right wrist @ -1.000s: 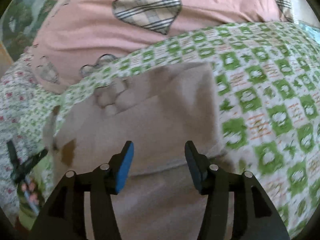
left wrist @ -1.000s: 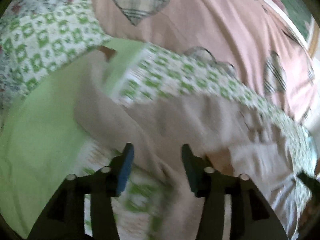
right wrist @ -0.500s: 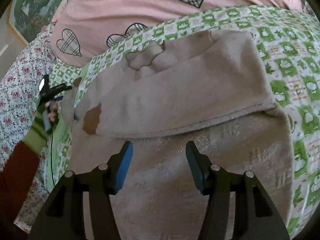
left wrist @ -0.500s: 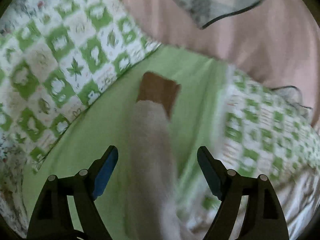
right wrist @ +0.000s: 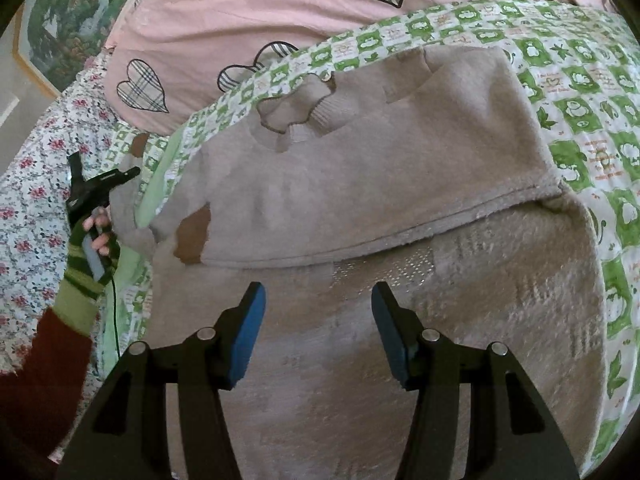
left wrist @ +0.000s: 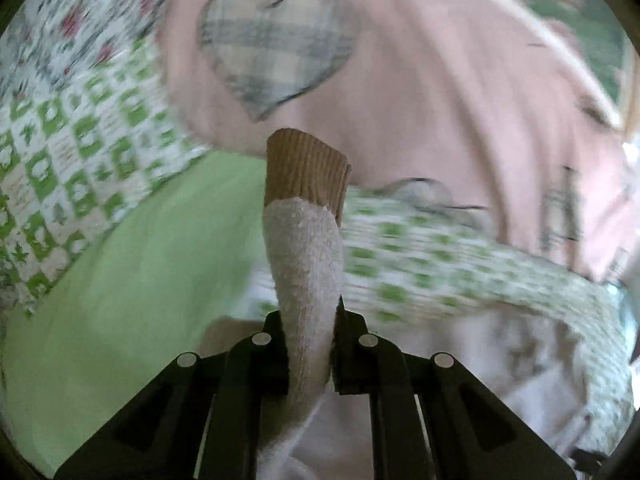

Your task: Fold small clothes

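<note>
Pinching the sweater's sleeve [left wrist: 306, 264], the left hand-held gripper [left wrist: 310, 344] has just closed its jaws, and the fuzzy beige cloth is clamped between them, with the brown ribbed cuff [left wrist: 306, 168] standing out toward twelve o'clock beyond the tips. The right hand-held gripper [right wrist: 318, 332] hangs released, jaws apart with nothing between them, over the lower body of the sweater [right wrist: 360, 208], which lies on the green-checked bed cover [right wrist: 580, 120], one sleeve already folded across its chest. In the right wrist view the left hand-held gripper [right wrist: 100, 184] sits at nine o'clock, beside the sweater's edge.

The main risk, as I judge it, is that the grip sits on a thin, soft strip of knit: a quick swing across could let it slide out, or drag the shoulder and bunch the body. With nothing pinning the sweater, the earlier fold could shift too. The blurred left view suggests fast motion, which would make either more likely.
</note>
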Demonstrator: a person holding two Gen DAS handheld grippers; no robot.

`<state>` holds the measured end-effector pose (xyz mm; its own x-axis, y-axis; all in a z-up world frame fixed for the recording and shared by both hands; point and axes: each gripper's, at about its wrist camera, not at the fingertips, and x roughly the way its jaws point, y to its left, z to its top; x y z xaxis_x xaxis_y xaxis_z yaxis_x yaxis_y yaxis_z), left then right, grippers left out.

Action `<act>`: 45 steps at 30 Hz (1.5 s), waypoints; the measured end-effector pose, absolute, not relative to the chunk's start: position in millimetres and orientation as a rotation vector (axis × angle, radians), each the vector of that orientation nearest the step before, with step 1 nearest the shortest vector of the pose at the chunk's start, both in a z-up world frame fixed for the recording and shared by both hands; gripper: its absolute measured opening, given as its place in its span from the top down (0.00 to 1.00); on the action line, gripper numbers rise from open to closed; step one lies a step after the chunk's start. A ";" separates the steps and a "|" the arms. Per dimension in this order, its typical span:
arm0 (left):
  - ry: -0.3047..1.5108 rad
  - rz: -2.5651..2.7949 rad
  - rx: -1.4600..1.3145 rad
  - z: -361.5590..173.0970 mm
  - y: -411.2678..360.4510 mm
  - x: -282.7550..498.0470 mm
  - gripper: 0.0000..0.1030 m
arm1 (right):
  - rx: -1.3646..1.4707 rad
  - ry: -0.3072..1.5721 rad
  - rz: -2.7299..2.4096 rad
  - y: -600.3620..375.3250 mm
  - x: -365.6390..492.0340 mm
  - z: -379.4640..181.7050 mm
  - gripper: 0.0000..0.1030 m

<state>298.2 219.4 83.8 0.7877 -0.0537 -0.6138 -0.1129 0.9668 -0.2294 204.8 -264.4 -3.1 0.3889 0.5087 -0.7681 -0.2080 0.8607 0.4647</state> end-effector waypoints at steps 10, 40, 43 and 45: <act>0.629 -0.341 -0.142 91.1 13.6 242.7 0.90 | 0.353 1.045 0.400 -298.1 182.6 7.5 0.45; 0.869 0.030 -0.075 1.2 99.3 189.0 0.31 | 0.439 1.014 0.393 -293.9 285.4 -5.3 0.47; 0.919 0.092 -0.093 -15.8 131.0 194.1 0.31 | 0.444 1.046 0.356 -288.6 313.4 -24.1 0.47; 0.944 0.101 -0.107 -22.9 139.2 200.2 0.31 | 0.457 1.074 0.348 -285.6 329.4 -37.1 0.47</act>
<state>200.2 139.2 -22.9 0.5822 0.0397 -0.8121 -0.1334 0.9899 -0.0472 329.4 -285.6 -37.1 0.4376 0.4844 -0.7576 -0.0515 0.8546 0.5167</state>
